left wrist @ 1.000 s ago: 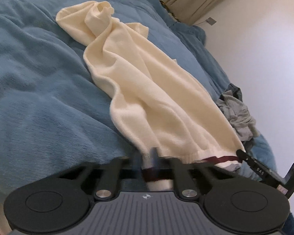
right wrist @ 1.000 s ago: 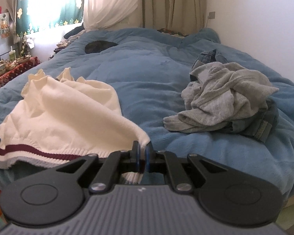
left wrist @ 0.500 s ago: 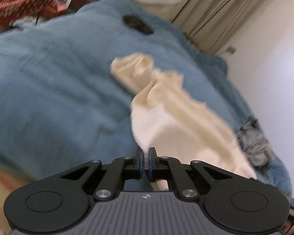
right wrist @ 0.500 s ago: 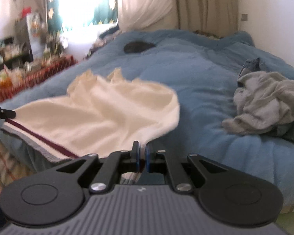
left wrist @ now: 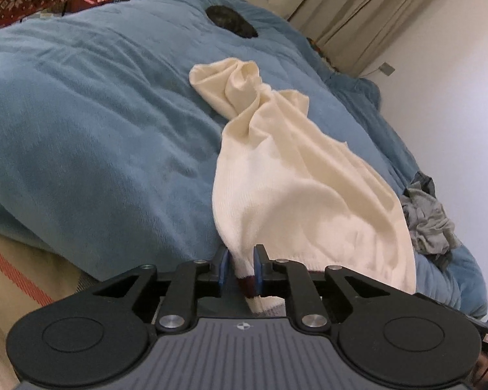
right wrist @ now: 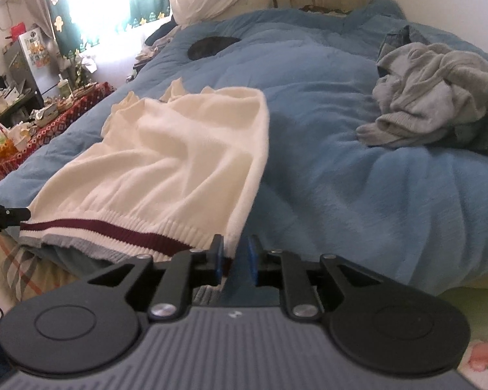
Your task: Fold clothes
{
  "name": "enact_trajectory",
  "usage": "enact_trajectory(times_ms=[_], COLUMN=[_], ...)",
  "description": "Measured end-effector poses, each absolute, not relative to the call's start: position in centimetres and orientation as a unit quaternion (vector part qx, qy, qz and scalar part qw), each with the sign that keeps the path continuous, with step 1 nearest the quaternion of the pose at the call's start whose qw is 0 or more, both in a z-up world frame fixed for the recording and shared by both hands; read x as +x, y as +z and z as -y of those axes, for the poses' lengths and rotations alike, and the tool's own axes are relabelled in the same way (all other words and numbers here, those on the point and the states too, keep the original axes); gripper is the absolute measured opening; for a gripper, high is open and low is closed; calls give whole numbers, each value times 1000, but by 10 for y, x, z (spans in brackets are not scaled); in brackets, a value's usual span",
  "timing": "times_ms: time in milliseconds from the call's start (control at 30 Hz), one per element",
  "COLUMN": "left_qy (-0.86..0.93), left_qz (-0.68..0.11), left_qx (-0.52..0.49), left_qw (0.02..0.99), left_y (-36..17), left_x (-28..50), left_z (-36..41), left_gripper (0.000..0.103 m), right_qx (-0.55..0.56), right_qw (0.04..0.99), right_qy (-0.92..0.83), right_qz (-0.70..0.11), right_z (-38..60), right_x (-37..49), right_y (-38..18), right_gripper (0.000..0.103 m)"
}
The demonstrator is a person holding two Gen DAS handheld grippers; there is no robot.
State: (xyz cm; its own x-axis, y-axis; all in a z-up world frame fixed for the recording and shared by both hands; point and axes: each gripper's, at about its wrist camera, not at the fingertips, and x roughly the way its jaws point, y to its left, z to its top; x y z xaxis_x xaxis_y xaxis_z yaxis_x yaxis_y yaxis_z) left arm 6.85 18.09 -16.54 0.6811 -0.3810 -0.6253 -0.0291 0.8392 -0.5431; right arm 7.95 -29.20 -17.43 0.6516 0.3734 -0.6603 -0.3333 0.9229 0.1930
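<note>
A cream knitted sweater (left wrist: 292,178) with a dark red stripe on its hem lies stretched lengthwise on the blue duvet (left wrist: 97,113). Its hem hangs at the near bed edge. One hem corner hangs between the fingers of my left gripper (left wrist: 240,268), whose jaws are opening and stand slightly apart. In the right wrist view the sweater (right wrist: 179,162) spreads out to the left. My right gripper (right wrist: 236,260) is at the other hem corner, jaws opening, the cloth resting by the left pad. The tip of the left gripper (right wrist: 3,216) shows at the hem's far end.
A crumpled grey garment (right wrist: 432,97) lies on jeans at the right of the duvet (right wrist: 341,178), also seen as a grey pile (left wrist: 429,217). A dark round patch (right wrist: 211,45) sits farther up the bed. A cluttered side table (right wrist: 32,120) stands at the left.
Both grippers were shut on the hem corners; now their jaws stand apart. The sweater was drawn out flatter along the bed, and its hem now rests at the near edge.
</note>
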Motion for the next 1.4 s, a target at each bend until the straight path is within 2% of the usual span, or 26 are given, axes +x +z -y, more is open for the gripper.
enact_trajectory(times_ms=[200, 400, 567, 733, 1000, 1267, 1400], left_qy=[-96, -82, -85, -90, -85, -43, -54], left_qz=[-382, -371, -372, -377, -420, -509, -518], left_qx=[-263, -257, -250, -231, -196, -197, -165], left_qw=[881, 889, 890, 893, 882, 837, 838], left_y=[-159, -147, -139, -134, -133, -144, -134], left_x=[70, 80, 126, 204, 309, 334, 339], left_z=[-185, -191, -190, -185, -167, -165, -158], left_gripper=[14, 18, 18, 21, 21, 21, 21], right_qx=[18, 4, 11, -1, -35, -42, -64], right_qw=[917, 919, 918, 915, 878, 820, 805], right_qy=[189, 196, 205, 228, 275, 286, 297], right_qz=[-351, -342, -338, -334, -391, -494, -509], right_z=[301, 299, 287, 265, 218, 178, 161], right_x=[79, 105, 159, 237, 365, 405, 414], right_y=[-161, -150, -143, -132, -121, -144, -145], right_gripper=[27, 28, 28, 29, 29, 28, 28])
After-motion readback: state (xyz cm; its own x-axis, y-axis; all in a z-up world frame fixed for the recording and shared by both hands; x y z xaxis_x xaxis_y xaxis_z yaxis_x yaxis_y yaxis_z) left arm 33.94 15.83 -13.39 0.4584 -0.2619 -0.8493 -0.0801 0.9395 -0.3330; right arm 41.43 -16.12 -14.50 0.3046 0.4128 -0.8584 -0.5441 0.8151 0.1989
